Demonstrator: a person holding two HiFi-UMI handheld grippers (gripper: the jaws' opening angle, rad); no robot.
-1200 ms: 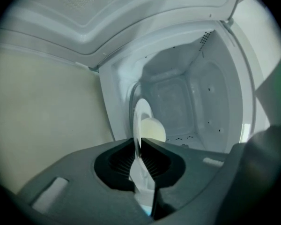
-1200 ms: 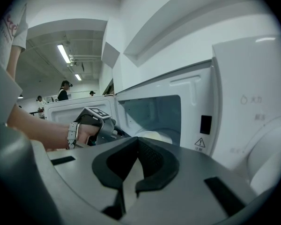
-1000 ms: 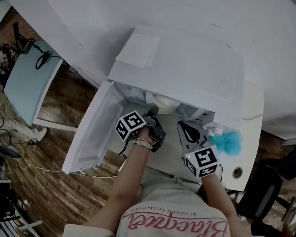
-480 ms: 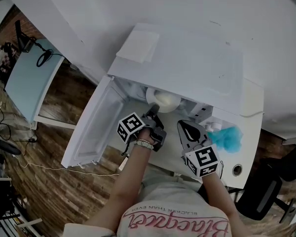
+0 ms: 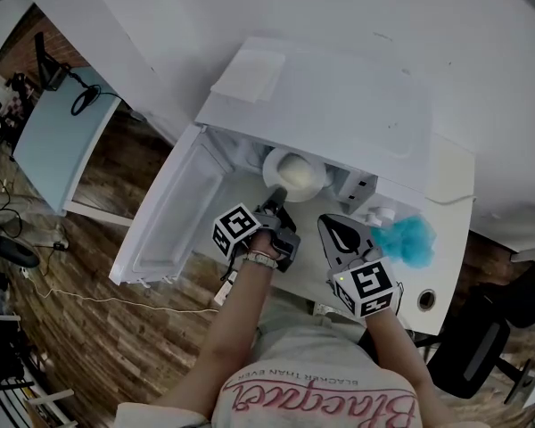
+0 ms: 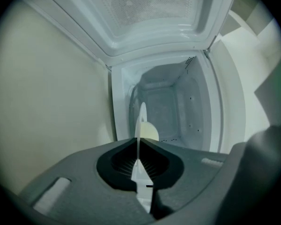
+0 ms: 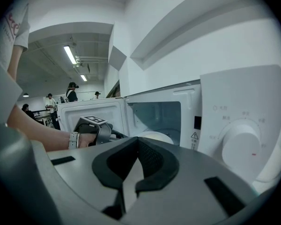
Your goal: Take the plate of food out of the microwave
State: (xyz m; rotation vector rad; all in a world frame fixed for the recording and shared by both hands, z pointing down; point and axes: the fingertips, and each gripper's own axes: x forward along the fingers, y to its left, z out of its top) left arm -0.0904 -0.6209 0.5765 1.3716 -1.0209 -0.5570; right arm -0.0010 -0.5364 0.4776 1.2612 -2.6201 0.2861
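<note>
White desk (image 5: 452, 178): blue fluff (image 5: 408, 242) beside microwave (image 5: 339, 114)

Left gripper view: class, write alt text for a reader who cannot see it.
The left tongs are shut on the rim of a white plate seen edge-on, carrying a pale mound of food. Behind is the white microwave cavity, its door swung open.

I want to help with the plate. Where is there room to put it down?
Bare: the microwave top beside the white pad, and the desk right of the microwave. Crowded: in front, left gripper, right gripper and blue fluffy thing.
</note>
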